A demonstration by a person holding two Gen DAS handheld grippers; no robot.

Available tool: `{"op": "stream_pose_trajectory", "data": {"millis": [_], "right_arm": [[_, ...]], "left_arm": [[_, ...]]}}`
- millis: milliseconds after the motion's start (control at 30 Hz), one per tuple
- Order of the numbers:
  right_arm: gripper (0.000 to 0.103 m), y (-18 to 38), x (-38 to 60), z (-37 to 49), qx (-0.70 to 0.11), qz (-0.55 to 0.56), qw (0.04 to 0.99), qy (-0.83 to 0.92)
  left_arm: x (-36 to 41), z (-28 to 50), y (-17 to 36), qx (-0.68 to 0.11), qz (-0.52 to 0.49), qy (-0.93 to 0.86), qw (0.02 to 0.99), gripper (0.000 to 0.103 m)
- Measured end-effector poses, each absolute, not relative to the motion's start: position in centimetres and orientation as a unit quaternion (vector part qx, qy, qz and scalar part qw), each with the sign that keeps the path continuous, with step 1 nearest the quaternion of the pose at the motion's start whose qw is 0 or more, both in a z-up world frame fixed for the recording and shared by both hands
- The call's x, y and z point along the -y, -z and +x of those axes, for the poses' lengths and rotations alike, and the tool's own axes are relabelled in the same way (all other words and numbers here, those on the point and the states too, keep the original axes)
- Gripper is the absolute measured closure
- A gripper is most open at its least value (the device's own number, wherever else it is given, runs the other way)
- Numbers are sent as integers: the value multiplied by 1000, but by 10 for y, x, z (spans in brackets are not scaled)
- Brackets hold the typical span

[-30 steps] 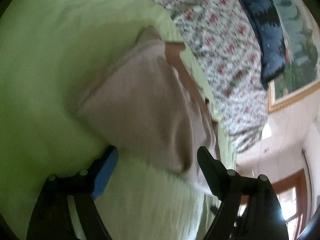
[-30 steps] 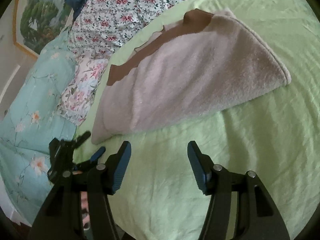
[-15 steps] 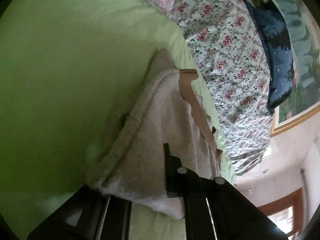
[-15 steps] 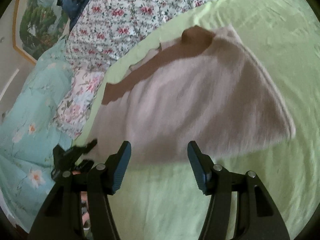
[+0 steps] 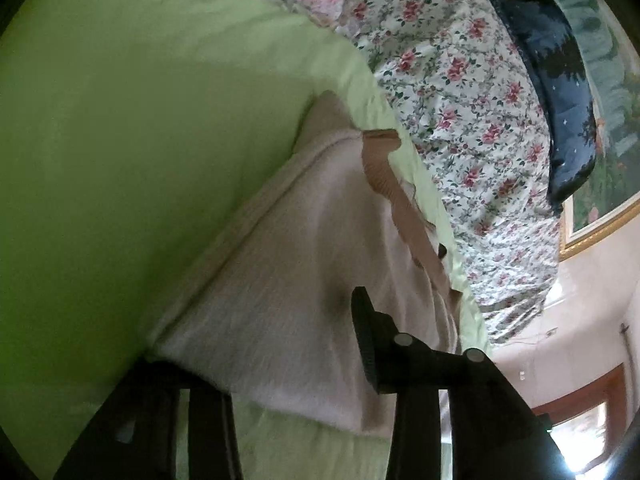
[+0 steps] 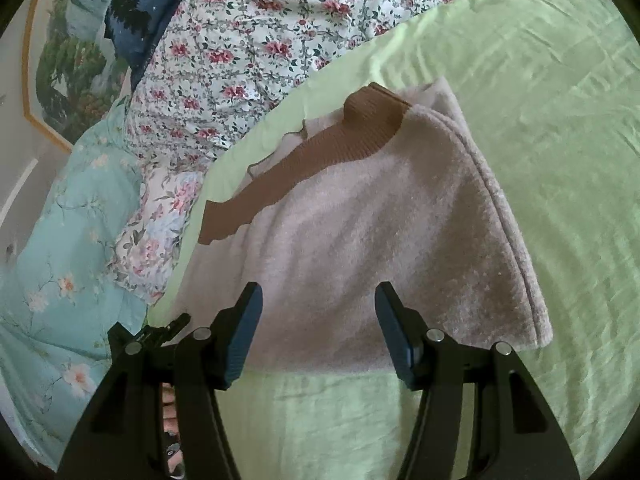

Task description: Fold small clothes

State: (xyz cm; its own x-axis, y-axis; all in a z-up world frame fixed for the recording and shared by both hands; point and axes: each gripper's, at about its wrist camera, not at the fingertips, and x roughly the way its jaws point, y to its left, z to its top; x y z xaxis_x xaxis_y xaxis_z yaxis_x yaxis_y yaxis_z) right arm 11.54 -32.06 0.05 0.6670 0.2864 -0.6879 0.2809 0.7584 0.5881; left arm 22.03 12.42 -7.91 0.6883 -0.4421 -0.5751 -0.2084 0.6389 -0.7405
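Left gripper [image 5: 280,344], held low at the near edge of the green bed sheet [image 5: 120,140], is closed on the folded pink sweater's [image 6: 360,248] corner. Right gripper [image 6: 318,332] hovers over the sweater's near edge, fingers wide apart, gripping nothing.

Floral quilt [image 6: 256,52], navy pillow [image 5: 560,92], framed painting [image 6: 68,76]
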Motion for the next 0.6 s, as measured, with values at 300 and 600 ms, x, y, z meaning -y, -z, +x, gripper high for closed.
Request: {"op": "stream_pose_trajectory", "data": {"millis": [300,600], "right_arm": [[43,-8,344,147,-420,352,836,-27],[23,3,370,200,-432,424,788,-115]], "left_arm": [[-51,229,-1,-340,-295,166,877,96],[106,227,-3,-378,-82,263,884,96]]}}
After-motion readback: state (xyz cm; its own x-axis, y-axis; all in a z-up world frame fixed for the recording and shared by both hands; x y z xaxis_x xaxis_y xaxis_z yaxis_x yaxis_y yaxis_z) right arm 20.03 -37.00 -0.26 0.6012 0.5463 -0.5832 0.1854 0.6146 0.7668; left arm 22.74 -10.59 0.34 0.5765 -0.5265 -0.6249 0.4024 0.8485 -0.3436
